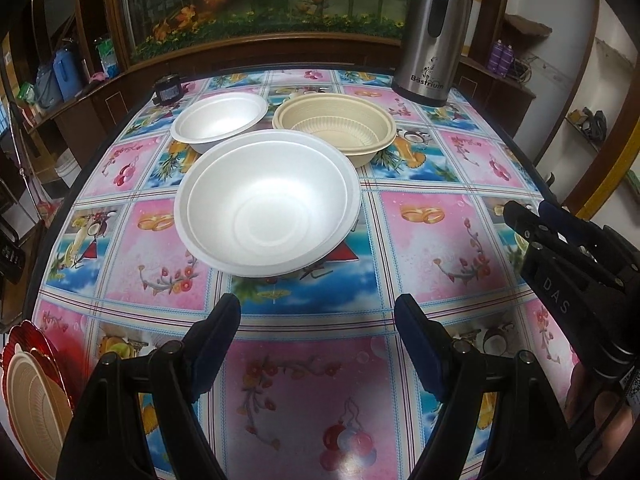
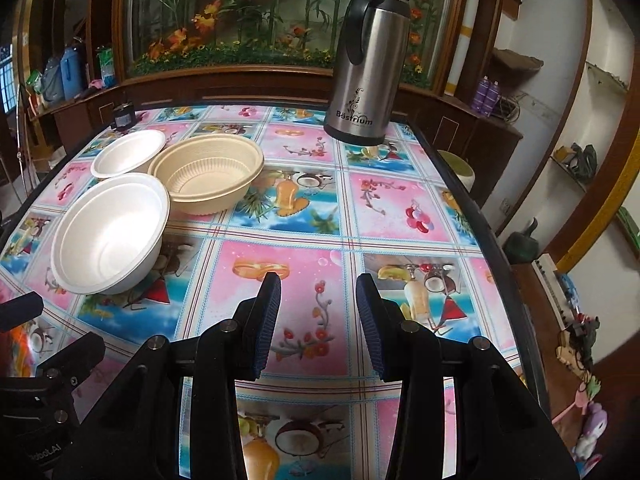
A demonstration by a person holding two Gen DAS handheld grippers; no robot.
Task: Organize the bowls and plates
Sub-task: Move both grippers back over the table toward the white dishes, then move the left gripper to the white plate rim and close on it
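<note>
A large white foam bowl (image 1: 268, 204) (image 2: 112, 236) sits mid-table, tilted toward me. Behind it stand a smaller white bowl (image 1: 220, 118) (image 2: 129, 153) and a beige ribbed bowl (image 1: 336, 128) (image 2: 208, 176) with another beige bowl nested inside. At the near left table edge lies a beige plate (image 1: 36, 404) on a red plate (image 1: 28, 340). My left gripper (image 1: 318, 320) hangs open just short of the large white bowl, nothing between its fingers. My right gripper (image 2: 318, 304) (image 1: 528, 216) is partly open and empty, over bare tablecloth to the right of the bowls.
A steel thermos jug (image 1: 436, 36) (image 2: 368, 64) stands at the far right of the table (image 2: 280, 216). A small dark jar (image 1: 168, 88) (image 2: 123, 115) sits at the far left corner. Wooden cabinets ring the table; a green stool (image 2: 460, 170) stands beyond the right edge.
</note>
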